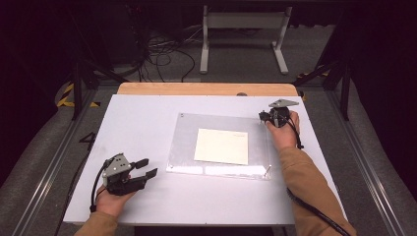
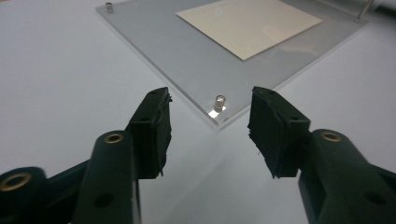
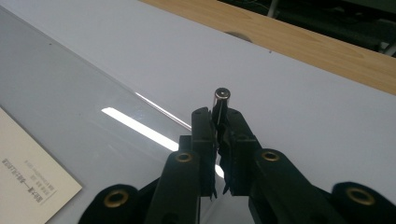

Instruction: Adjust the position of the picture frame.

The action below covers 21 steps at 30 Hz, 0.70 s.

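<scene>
A clear acrylic panel (image 1: 187,142) lies flat on the white surface (image 1: 137,123), with a cream card (image 1: 222,146) under or inside it and small metal pins at its corners. The right claw (image 1: 266,117), at the panel's far right corner, is pressed together on a short metal pin (image 3: 221,100), which stands upright between its pads. The left claw (image 2: 210,128) hangs spread, nothing in it, aimed at the near left corner pin (image 2: 219,103). Risks, as a judgement: the smooth pin could slip or tilt from the pinch and roll off the surface; pulling at an angle could drag the panel and shift the card; the left claw could close beside its pin, nudging the corner
</scene>
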Each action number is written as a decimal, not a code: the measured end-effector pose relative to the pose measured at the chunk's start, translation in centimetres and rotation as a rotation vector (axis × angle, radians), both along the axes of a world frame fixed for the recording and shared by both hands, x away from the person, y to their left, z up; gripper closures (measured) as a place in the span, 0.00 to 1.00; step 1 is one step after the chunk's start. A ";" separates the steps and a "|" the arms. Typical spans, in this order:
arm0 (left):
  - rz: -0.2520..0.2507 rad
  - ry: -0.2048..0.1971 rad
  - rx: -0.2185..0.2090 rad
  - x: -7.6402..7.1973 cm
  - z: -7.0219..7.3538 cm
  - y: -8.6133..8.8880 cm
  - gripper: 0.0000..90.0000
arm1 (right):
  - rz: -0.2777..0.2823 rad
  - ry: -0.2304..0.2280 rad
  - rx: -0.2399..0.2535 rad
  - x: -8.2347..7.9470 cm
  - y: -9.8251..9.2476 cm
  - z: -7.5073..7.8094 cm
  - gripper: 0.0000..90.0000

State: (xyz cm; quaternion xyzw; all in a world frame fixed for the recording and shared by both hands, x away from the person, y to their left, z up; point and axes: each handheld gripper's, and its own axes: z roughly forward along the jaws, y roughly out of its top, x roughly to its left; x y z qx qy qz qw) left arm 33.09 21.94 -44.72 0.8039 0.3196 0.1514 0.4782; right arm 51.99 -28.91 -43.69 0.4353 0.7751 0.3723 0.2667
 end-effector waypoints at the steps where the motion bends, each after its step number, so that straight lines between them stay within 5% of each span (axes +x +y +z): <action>1: -0.003 0.007 -0.007 0.0 0.0 -0.3 0.59 | -0.001 -0.006 -0.014 -0.1 0.0 0.1 0.91; 6: -0.025 0.014 0.003 0.5 0.1 -1.2 0.65 | -0.021 -0.049 0.043 -1.4 -1.0 0.8 0.79; 15: -0.058 0.077 0.061 2.5 -0.8 -3.8 0.75 | 0.017 -0.057 0.146 -5.4 -3.5 1.4 0.76; 21: -0.077 0.110 0.124 3.5 -0.1 -4.8 0.77 | 0.034 -0.071 0.155 -7.5 -4.7 2.1 0.74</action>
